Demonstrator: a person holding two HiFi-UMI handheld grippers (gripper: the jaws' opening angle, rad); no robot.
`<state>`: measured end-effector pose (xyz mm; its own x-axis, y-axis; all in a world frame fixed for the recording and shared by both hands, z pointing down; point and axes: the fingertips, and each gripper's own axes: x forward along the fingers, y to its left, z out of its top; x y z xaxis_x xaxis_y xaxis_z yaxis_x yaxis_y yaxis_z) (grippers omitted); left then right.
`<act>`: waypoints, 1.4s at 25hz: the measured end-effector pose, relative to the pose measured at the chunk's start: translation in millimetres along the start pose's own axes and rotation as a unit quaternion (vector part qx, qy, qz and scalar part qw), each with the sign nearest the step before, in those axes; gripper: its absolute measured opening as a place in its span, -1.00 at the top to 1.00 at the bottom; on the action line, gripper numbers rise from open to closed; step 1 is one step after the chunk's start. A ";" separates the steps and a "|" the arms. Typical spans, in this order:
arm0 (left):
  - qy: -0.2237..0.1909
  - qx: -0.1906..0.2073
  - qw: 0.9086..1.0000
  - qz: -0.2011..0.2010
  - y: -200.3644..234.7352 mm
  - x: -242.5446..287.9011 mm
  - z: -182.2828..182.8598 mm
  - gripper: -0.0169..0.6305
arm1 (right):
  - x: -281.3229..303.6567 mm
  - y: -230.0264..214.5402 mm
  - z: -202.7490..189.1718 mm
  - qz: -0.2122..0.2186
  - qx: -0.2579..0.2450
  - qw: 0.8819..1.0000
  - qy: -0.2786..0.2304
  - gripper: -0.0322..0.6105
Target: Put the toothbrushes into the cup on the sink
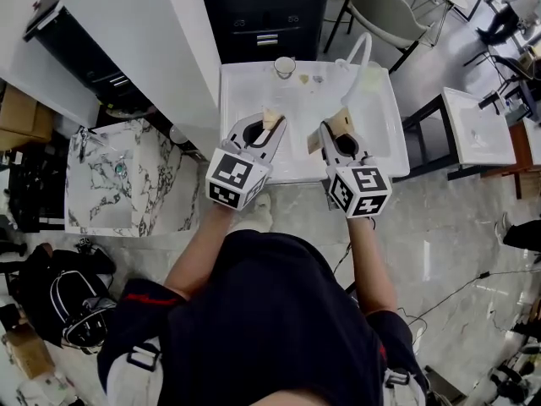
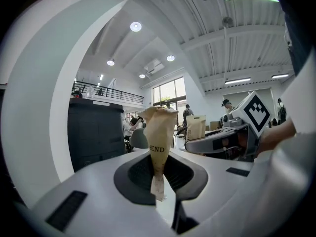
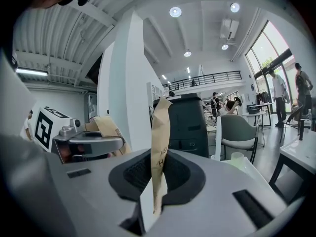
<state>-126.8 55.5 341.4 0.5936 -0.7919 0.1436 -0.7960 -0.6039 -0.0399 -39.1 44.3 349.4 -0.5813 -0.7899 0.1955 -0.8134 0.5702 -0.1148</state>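
Observation:
I hold both grippers side by side over the white sink (image 1: 385, 155), pointing up. My left gripper (image 1: 270, 127) is shut on a brown paper packet (image 1: 272, 118) that reads "END" in the left gripper view, where the packet (image 2: 160, 132) stands upright between the jaws of that gripper (image 2: 159, 179). My right gripper (image 1: 331, 132) is shut on a second brown paper packet (image 1: 340, 122), seen upright (image 3: 160, 142) in the right gripper view. Whether toothbrushes are inside the packets is hidden. A pale cup (image 1: 285, 66) stands at the sink's back rim, well beyond both grippers.
A curved white faucet (image 1: 362, 51) rises at the sink's back right, with small items (image 1: 311, 79) beside the cup. A marble-patterned basin (image 1: 110, 176) lies to the left, another white sink (image 1: 478, 129) to the right. A black cabinet (image 1: 262, 11) and a chair (image 1: 385, 11) stand behind.

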 end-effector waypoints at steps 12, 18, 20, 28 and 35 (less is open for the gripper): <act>0.013 -0.004 1.000 -0.009 44.4 51.5 0.2 0.84 | 59.5 -32.3 10.8 -0.003 0.010 1.000 0.007 0.71; 0.020 -0.008 0.999 -0.025 66.8 77.0 0.2 0.84 | 90.8 -46.5 18.8 -0.013 0.014 1.000 0.014 0.71; 0.022 -0.010 0.999 -0.032 74.4 86.6 -0.4 0.84 | 101.7 -50.9 20.5 -0.017 0.014 1.000 0.019 0.71; 0.026 -0.022 0.997 -0.064 101.4 113.7 -5.8 0.84 | 140.0 -65.0 24.1 -0.037 0.018 0.999 0.035 0.71; 0.032 -0.027 0.996 -0.085 115.2 132.4 -17.0 0.84 | 165.2 -75.6 25.4 -0.047 0.015 0.998 0.044 0.71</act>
<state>-141.9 -117.4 372.6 0.7123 -0.6708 0.2068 -0.6916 -0.7210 0.0436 -74.2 -135.0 365.7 -0.4997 -0.8159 0.2910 -0.8652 0.4865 -0.1217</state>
